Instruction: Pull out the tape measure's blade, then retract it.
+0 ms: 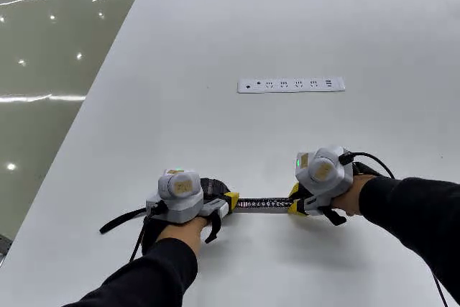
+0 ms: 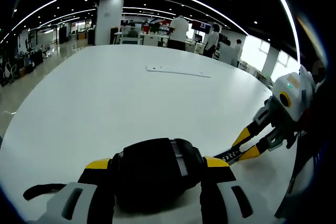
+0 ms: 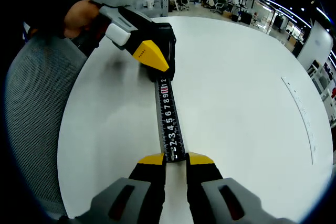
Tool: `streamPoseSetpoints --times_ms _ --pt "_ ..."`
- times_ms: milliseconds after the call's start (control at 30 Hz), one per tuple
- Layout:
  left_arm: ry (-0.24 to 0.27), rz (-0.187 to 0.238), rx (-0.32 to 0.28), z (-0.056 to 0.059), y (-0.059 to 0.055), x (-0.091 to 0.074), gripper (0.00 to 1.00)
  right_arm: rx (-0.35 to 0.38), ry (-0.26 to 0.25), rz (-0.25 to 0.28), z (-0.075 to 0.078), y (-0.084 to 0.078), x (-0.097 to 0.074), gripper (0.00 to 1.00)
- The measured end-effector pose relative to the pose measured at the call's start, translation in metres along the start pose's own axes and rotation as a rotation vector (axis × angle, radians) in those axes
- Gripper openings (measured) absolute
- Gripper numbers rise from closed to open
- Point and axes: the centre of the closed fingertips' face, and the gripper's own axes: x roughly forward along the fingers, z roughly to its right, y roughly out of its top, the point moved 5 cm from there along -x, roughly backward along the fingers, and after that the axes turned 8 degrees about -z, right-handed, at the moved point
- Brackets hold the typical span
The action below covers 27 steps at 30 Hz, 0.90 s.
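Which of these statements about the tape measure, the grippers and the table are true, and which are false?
1. The left gripper is closed around the tape measure's black case. True.
2. The right gripper pinches the end of the blade. True.
3. The blade is fully retracted. False: a short length is out, spanning the gap between the grippers.
4. The power strip lies between the grippers. False: it lies farther along the table, beyond them.

Head view looks steeply down at table (image 1: pixel 215 48); gripper views low, close, facing each other along blade (image 3: pixel 169 124).
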Motion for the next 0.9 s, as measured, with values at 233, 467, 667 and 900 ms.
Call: streamPoseSetpoints --times_ms 233,467,667,900 --pt "-0.002 0.001 -0.006 0.0 0.0 0.0 0.62 0.011 0.0 0.006 0.001 0.003 0.002 0.1" --pt "-0.003 0.005 -0.008 0.0 0.0 0.001 0.63 0.016 -0.005 0.028 0.0 0.009 0.004 0.1" --pt "-0.006 0.003 -0.009 -0.001 0.0 0.002 0.63 0.01 0.004 0.03 0.0 0.011 0.004 0.1" --pt "-0.007 0.003 -0.013 -0.001 0.0 0.001 0.63 0.011 0.006 0.042 0.0 0.013 0.005 0.1"
